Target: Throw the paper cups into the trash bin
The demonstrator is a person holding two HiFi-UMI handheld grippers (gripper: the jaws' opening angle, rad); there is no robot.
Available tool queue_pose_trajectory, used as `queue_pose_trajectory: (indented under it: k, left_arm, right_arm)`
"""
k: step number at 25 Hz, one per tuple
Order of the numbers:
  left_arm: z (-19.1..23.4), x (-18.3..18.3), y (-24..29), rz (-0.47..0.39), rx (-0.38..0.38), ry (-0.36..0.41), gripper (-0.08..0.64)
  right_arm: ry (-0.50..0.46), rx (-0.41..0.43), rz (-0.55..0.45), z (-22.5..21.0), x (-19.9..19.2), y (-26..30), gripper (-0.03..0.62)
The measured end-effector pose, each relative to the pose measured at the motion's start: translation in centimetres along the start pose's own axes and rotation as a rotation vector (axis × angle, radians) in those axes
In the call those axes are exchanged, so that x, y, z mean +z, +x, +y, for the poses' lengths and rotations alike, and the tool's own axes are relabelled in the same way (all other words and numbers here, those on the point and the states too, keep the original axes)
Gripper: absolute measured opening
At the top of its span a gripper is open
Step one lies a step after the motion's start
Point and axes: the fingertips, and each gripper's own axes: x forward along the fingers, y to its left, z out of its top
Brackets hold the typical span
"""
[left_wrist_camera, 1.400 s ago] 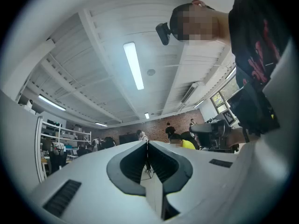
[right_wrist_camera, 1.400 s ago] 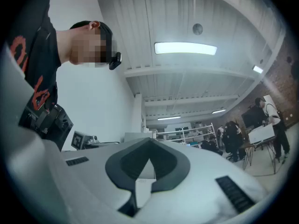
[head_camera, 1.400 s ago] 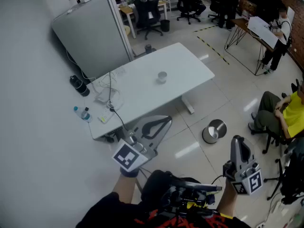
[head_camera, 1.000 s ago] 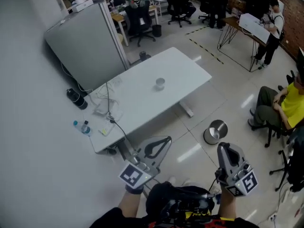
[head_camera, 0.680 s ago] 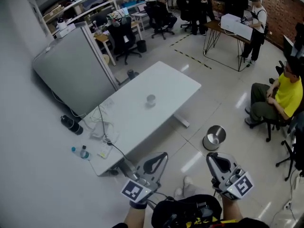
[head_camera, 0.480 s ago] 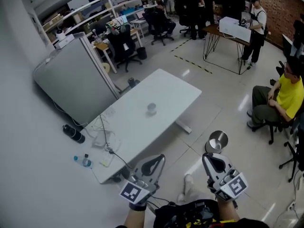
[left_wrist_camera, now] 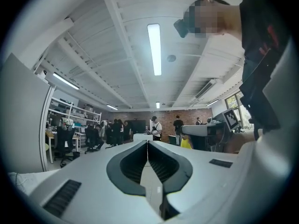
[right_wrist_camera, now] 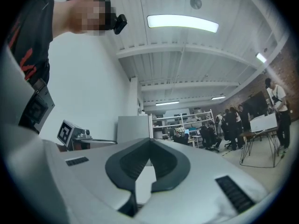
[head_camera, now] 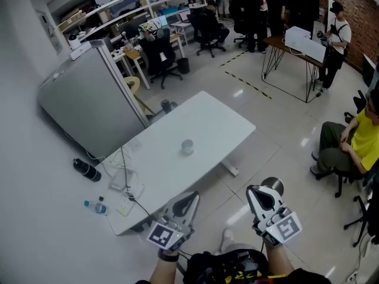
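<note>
A single paper cup [head_camera: 187, 147] stands upright near the middle of the white table [head_camera: 219, 123]. The round metal trash bin [head_camera: 273, 185] sits on the floor to the right of the table; my right gripper hides part of it. Both grippers are held low in front of me, well short of the cup. My left gripper [head_camera: 190, 197] is shut with nothing in it, and its tips [left_wrist_camera: 147, 143] meet, pointing up into the room. My right gripper [head_camera: 259, 193] is shut and empty too, its tips [right_wrist_camera: 150, 139] touching.
A grey partition panel [head_camera: 89, 99] stands behind the table's left end. Cables [head_camera: 126, 182] lie on that end, and bottles [head_camera: 87, 169] [head_camera: 95, 206] lie on the floor beside it. A seated person in yellow [head_camera: 354, 141] is at the right. Office chairs and desks fill the back.
The head view has tilted up and drawn back, so the table looks farther off. Both grippers have sunk lower in the frame and come closer together, still shut.
</note>
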Motion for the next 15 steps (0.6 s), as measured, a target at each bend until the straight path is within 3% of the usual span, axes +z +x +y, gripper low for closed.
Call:
queue_pose_trajectory:
  k: [7,15]
  left_arm:
    - [2.8,0.2,3.5,0.01,0.059,0.005,0.0]
    - [8.2,-1.0,4.1,0.071,0.156,-0.055,0.0]
  right_arm:
    - [-0.014,0.047,0.031,-3.9,-0.4,4.1,0.005]
    - [0.019,0.136,0.075,-4.7,-2.4,10.7,0.005]
